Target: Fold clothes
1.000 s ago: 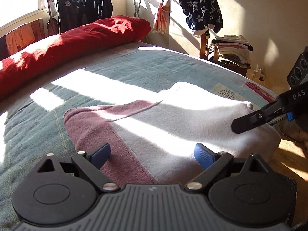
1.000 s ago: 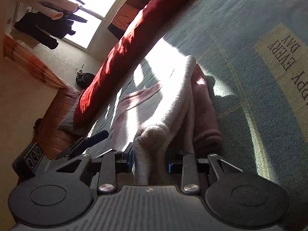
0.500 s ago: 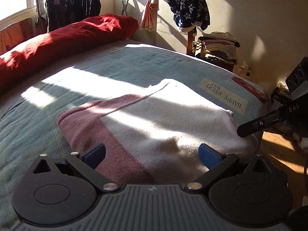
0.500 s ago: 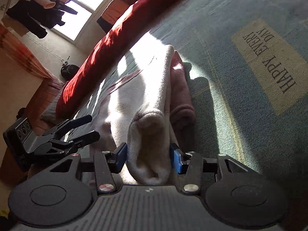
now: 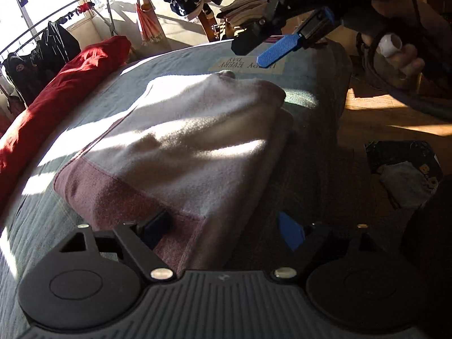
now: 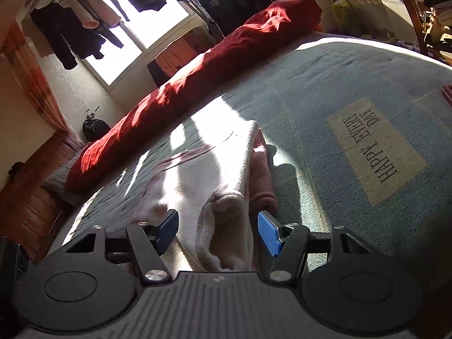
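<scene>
Two views to work from. On the left wrist view, my left gripper (image 5: 223,227) has its jaws closing around the near corner of the folded garment (image 5: 180,152), where the maroon band meets the white; the pads are not yet pressing, as far as I can tell. I'd take all the layers of that corner before lifting. The right gripper (image 5: 269,43) hangs above the far end, jaws apart.

On the right wrist view, the right gripper (image 6: 217,231) stands spread either side of the garment's rolled end (image 6: 226,220) on the bed cover (image 6: 310,99), gripping nothing. I'd lower it squarely so both ends rise together.
</scene>
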Motion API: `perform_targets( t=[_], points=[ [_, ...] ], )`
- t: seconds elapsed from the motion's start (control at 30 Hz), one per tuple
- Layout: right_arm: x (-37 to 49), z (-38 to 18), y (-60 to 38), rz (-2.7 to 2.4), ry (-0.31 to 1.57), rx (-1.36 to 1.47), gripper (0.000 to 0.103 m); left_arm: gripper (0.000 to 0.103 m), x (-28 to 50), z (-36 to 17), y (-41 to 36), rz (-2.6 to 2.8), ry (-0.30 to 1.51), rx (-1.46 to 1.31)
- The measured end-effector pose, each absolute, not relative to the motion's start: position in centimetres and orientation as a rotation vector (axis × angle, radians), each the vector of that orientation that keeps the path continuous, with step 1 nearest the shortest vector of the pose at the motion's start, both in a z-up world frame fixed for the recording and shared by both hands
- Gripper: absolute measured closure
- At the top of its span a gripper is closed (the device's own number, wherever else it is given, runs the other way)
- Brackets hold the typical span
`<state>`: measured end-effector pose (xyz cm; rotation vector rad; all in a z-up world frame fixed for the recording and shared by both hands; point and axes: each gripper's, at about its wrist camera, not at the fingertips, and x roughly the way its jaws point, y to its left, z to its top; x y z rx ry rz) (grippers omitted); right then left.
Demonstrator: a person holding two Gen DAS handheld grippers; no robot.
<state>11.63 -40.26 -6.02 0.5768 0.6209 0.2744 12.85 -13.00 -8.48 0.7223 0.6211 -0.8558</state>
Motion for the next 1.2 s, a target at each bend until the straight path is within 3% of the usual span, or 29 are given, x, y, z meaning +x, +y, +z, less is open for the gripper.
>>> perform_targets(
  t=[0.23, 0.4, 0.57, 0.67, 0.7, 0.87, 1.1, 1.2],
  points=[
    [10.8, -3.3, -35.2, 0.435, 0.595, 0.321, 0.040, 0.026, 12.7, -7.2, -8.7, -0.824, 0.612, 0.629],
    [11.7, -5.3, -28.4, 0.503, 0.695, 0.041, 0.053, 0.023, 12.6, -5.7, -5.4, -0.774, 0.564, 0.542],
    [12.7, -7.9, -23.5, 0.469, 0.758, -0.218, 0.054, 0.023, 12.2, -5.4, -2.6, -0.769, 0.537, 0.466],
    [13.2, -8.1, -22.6, 0.494, 0.799, -0.142, 0.074, 0.023, 12.2, -5.4, -1.3, -0.758, 0.518, 0.436],
    [13.2, -8.1, -22.2, 0.504, 0.810, -0.117, 0.075, 0.023, 12.1, -5.4, -0.9, -0.758, 0.512, 0.423],
    [13.2, -7.3, -19.9, 0.550, 0.851, -0.041, 0.072, 0.020, 12.0, -5.0, 1.2, -0.757, 0.481, 0.371],
    [11.6, -3.1, -20.6, 0.480, 0.779, -0.001, 0.070, 0.017, 11.3, -4.6, 3.8, -0.735, 0.455, 0.317],
    [11.1, -1.2, -23.0, 0.418, 0.736, 0.093, 0.065, 0.016, 11.2, -4.6, 4.1, -0.755, 0.449, 0.305]
  ],
)
